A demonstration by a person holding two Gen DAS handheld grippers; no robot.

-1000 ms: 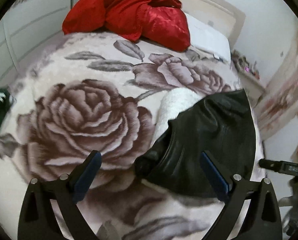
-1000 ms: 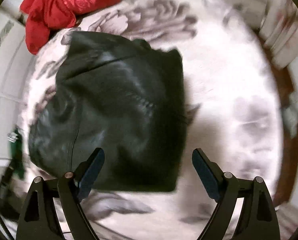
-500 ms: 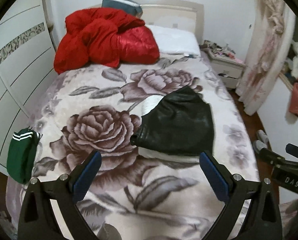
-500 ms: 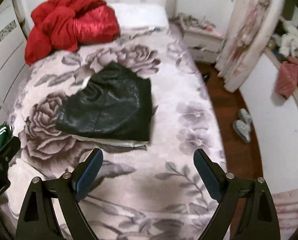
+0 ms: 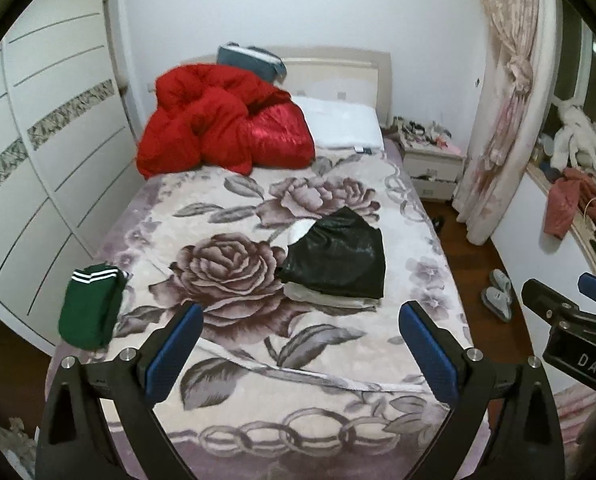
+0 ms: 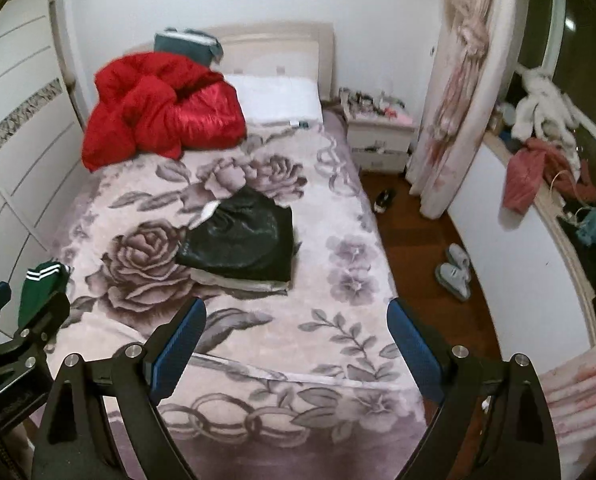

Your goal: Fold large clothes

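A folded black leather garment with a pale lining (image 5: 335, 258) lies in the middle of the rose-patterned bed blanket (image 5: 234, 280); it also shows in the right wrist view (image 6: 240, 242). My left gripper (image 5: 298, 342) is open and empty, held well back above the foot of the bed. My right gripper (image 6: 296, 336) is open and empty too, at a similar distance. A folded green garment with white stripes (image 5: 92, 304) sits at the bed's left edge.
A red quilt (image 5: 218, 124) and a white pillow (image 5: 337, 126) lie at the head of the bed. A white wardrobe (image 5: 38, 168) stands on the left. A nightstand (image 5: 431, 168), curtain (image 5: 501, 120), slippers (image 5: 497, 294) and wood floor are on the right.
Both grippers have pulled far back from the black garment, from close over it to beyond the foot of the bed. The garment stays folded on the blanket.
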